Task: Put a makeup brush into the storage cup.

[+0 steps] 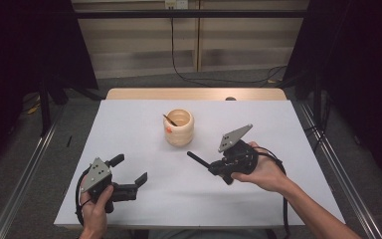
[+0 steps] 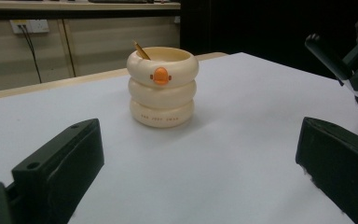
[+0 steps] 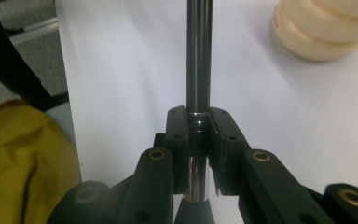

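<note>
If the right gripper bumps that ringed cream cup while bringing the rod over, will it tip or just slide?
Probably slide first: the cream cup sits squat on a broad base on the smooth white table. It looks glossy, likely ceramic or plastic, so perhaps breakable. A push at the rim might tip it. The rod in the right gripper looks rigid.

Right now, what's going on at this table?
A person holds a gripper in each hand over a white table. The right gripper is shut on a dark pen-like rod, pointed toward a cream ringed cup at mid-table. The cup already holds one thin stick. The left gripper rests open and empty near the table's front left, facing the cup.
</note>
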Demonstrator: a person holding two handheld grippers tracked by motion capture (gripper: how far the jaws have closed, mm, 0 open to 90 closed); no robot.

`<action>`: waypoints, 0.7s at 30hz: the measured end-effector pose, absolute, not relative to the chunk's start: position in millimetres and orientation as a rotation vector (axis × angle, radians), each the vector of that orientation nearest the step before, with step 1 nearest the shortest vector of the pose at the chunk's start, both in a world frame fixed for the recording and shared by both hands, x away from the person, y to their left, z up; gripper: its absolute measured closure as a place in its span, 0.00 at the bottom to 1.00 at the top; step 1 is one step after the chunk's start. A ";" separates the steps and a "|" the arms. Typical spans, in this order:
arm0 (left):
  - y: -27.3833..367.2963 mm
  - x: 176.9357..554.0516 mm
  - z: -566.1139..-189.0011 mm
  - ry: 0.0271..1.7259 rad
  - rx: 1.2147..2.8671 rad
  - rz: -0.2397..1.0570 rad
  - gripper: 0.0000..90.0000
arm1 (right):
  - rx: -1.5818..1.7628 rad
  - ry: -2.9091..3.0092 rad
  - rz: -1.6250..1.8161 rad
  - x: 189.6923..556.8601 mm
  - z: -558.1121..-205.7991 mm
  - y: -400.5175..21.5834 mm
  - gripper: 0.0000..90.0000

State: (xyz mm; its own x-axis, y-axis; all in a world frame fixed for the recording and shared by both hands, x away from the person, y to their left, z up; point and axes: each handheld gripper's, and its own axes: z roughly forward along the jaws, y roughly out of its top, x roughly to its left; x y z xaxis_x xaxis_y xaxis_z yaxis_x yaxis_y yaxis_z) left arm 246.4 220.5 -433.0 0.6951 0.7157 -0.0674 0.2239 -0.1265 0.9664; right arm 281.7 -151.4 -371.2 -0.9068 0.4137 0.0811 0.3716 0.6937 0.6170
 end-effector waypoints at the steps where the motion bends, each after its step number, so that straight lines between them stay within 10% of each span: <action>1: 220.3 246.4 -433.0 0.763 1.686 0.501 0.01 | 0.646 2.860 0.963 282.6 -372.8 -149.7 0.88; 21: 218.7 247.1 -430.9 0.746 1.710 0.477 0.01 | 0.562 3.118 0.545 289.2 -393.3 -128.9 0.88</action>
